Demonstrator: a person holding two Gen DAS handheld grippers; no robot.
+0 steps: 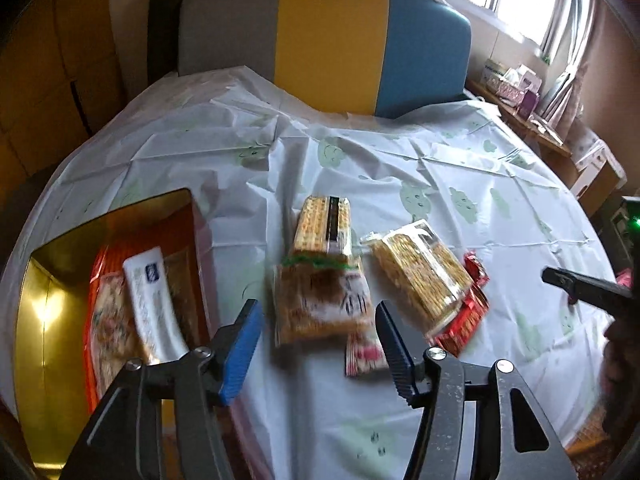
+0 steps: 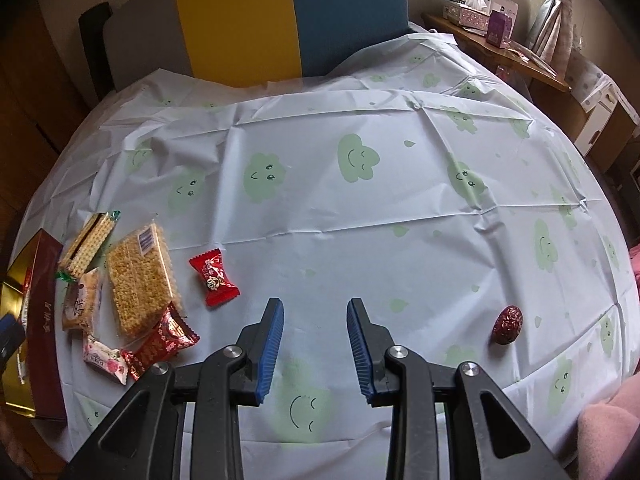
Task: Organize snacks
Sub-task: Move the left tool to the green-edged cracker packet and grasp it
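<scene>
Snacks: six wrapped packets in a cluster, one red candy (image 2: 214, 279) and one dark red date (image 2: 507, 324) apart | left claw (image 1: 316, 346) spread apart, brown packet (image 1: 324, 304) just ahead between its tips, gold box (image 1: 52, 296) to its left | right claw (image 2: 315, 346) spread apart, empty, cluster to its left | writing unreadable

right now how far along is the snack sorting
Early on. Done: a white-labelled packet already lies in the gold-lined box. In hand: nothing; the left gripper is open in front of the brown biscuit packet, and the right gripper is open over bare tablecloth. Left: the rice-crisp bar, cracker stack, red candy and red date.
</scene>
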